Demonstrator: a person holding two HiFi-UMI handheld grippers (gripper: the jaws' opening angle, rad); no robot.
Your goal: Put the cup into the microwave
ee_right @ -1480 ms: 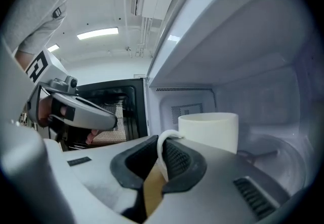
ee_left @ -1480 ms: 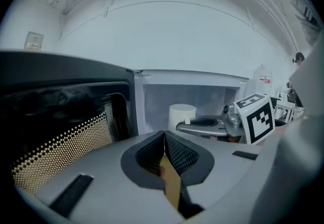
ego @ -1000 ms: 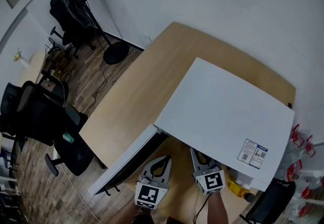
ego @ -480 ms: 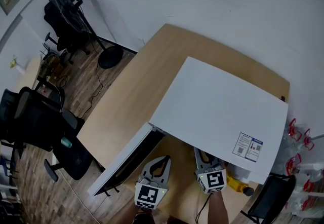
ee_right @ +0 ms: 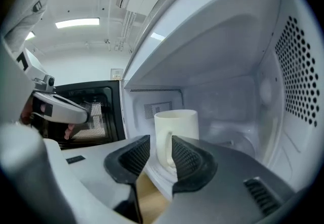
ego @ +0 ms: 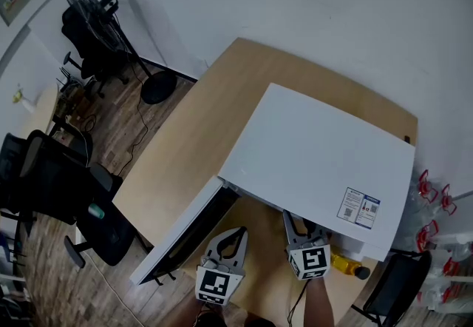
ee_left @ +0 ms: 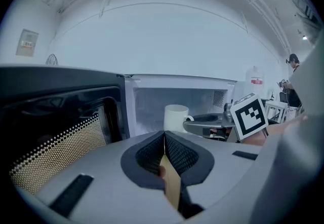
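Observation:
The white cup [ee_right: 176,134] stands upright inside the open white microwave [ego: 325,155], handle towards me. My right gripper [ee_right: 161,149] reaches into the cavity mouth. Its jaws are opening, with the cup's handle between the black pads [ee_right: 135,156] and a gap on each side. In the head view this gripper [ego: 295,220] pokes under the microwave's front edge. My left gripper [ee_left: 164,136] is shut on nothing and hovers in front of the oven, beside the open door [ee_left: 55,132]. From there I see the cup [ee_left: 176,117] and the right gripper [ee_left: 212,125].
The microwave sits on a wooden table [ego: 192,133], and its door [ego: 185,233] swings out to the left. A yellow bottle [ego: 344,265] lies right of my right gripper. Office chairs [ego: 52,185] and a fan [ego: 96,7] stand on the floor to the left.
The head view has shifted slightly, so the microwave sits a little higher in the picture. Both grippers keep nearly the same places in front of the open oven.

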